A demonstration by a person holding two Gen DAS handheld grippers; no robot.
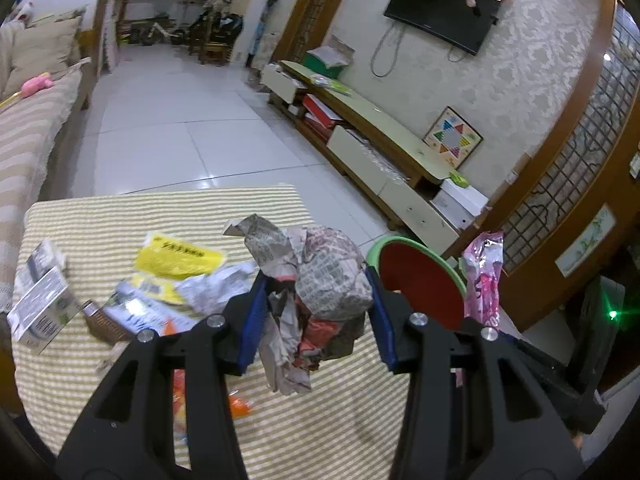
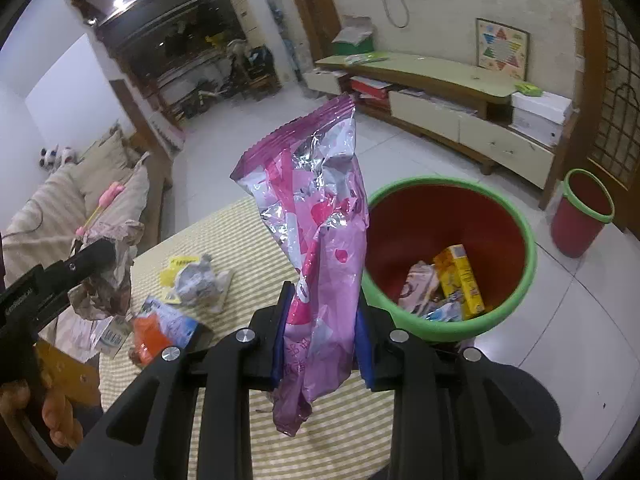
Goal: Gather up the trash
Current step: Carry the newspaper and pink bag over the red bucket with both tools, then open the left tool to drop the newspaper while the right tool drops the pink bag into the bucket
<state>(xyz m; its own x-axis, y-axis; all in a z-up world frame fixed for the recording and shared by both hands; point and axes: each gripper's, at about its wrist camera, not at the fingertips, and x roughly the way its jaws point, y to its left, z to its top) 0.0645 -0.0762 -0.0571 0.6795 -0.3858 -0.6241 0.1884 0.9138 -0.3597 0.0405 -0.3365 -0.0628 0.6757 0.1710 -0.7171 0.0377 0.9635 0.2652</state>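
**Trash in both tongs**

Above the striped table (image 1: 120, 216), the left gripper (image 1: 316, 312) squeezes a crumpled newspaper ball (image 1: 320, 276). The right gripper (image 2: 322, 336) is clamped on a pink snack bag (image 2: 316, 216), just left of the red bin (image 2: 452, 216). More wrappers lie on the table.

left tool (image 1: 316, 312) holds a crumpled newspaper wad (image 1: 320, 276) above the counter (image 1: 120, 220); right tool (image 2: 320, 332) holds an upright snack bag (image 2: 316, 216) beside the bin (image 2: 516, 312), which stands just off the counter's edge with a carton (image 2: 458, 276) inside. wrappers (image 1: 176, 260) lie on the counter; a second bin (image 2: 582, 212) stands farther back.
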